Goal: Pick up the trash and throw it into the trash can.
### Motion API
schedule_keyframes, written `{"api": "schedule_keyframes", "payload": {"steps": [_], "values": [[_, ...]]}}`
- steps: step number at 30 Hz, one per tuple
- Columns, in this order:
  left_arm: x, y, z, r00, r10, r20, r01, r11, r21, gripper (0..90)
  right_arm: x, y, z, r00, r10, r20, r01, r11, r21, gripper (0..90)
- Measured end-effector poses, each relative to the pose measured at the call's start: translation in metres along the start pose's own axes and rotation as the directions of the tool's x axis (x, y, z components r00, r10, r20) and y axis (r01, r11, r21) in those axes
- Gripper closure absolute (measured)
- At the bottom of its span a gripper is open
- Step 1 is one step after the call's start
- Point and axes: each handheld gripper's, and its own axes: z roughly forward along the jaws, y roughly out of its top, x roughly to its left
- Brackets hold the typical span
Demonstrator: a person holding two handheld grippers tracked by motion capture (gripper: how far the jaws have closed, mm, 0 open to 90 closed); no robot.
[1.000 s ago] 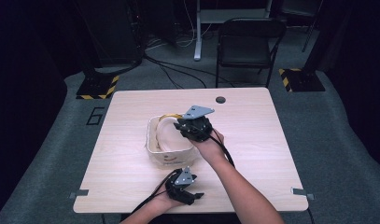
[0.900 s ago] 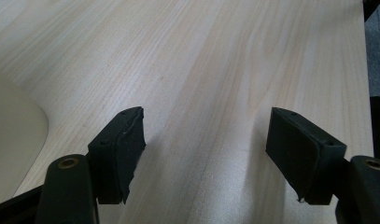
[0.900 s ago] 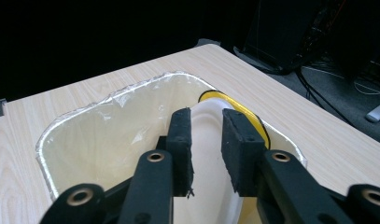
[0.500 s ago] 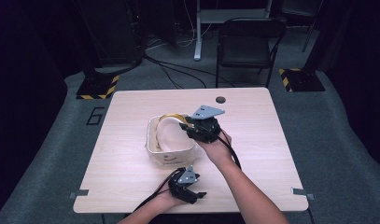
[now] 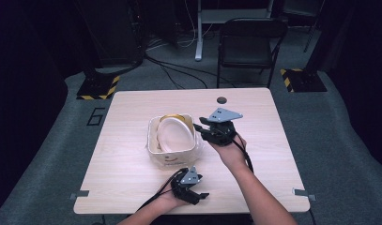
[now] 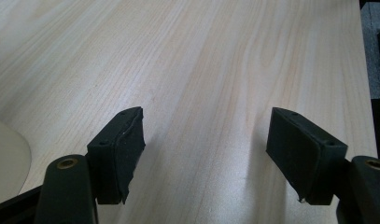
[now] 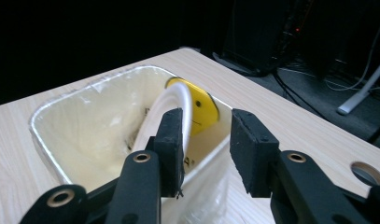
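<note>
A cream, plastic-lined bag stands open in the middle of the table. A white plate leans on edge inside it, with a yellow plate behind. My right gripper hovers at the bag's right rim, pointing left. Its jaws have just been opening and grip nothing. In the right gripper view the white plate and yellow plate rise beyond the right gripper, and the bag's rim runs past the gap. My left gripper rests open near the front edge, over bare wood.
A round hole sits in the tabletop near the far edge. A black chair stands beyond the table. Stand bases with yellow-black tape and cables lie on the grey floor.
My right gripper has drawn back to the right, from over the bag to just beside its rim, and its jaws stand wider. The left gripper has stayed put.
</note>
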Motion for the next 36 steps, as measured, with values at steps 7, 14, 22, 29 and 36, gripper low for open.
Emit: {"api": "schedule_keyframes", "payload": {"steps": [7, 14, 22, 29, 36], "values": [[-0.002, 0.003, 0.003, 0.9999, 0.009, 0.005, -0.009, 0.9999, 0.005, 27.5, -0.011, -0.014, -0.016, 0.9991, 0.025, 0.035, -0.025, 1.0, 0.004, 62.0], [-0.004, 0.006, 0.007, 0.9998, 0.014, 0.015, -0.014, 0.9999, 0.002, 27.5, -0.019, -0.029, -0.03, 0.9964, 0.039, 0.075, -0.039, 0.999, 0.003, 61.3], [-0.004, 0.007, 0.007, 0.9997, 0.014, 0.021, -0.014, 0.9999, 0.001, 27.5, -0.028, -0.048, -0.043, 0.9914, 0.069, 0.111, -0.07, 0.998, 0.002, 60.5], [-0.004, 0.007, 0.007, 0.9996, 0.012, 0.026, -0.012, 0.9999, 0.005, 27.5, -0.035, -0.063, -0.05, 0.9867, 0.088, 0.137, -0.088, 0.996, -0.006, 57.8], [-0.004, 0.007, 0.007, 0.9997, 0.014, 0.022, -0.014, 0.9999, 0.004, 27.5, -0.039, -0.088, -0.053, 0.9822, 0.096, 0.161, -0.099, 0.995, 0.01, 55.3]]}}
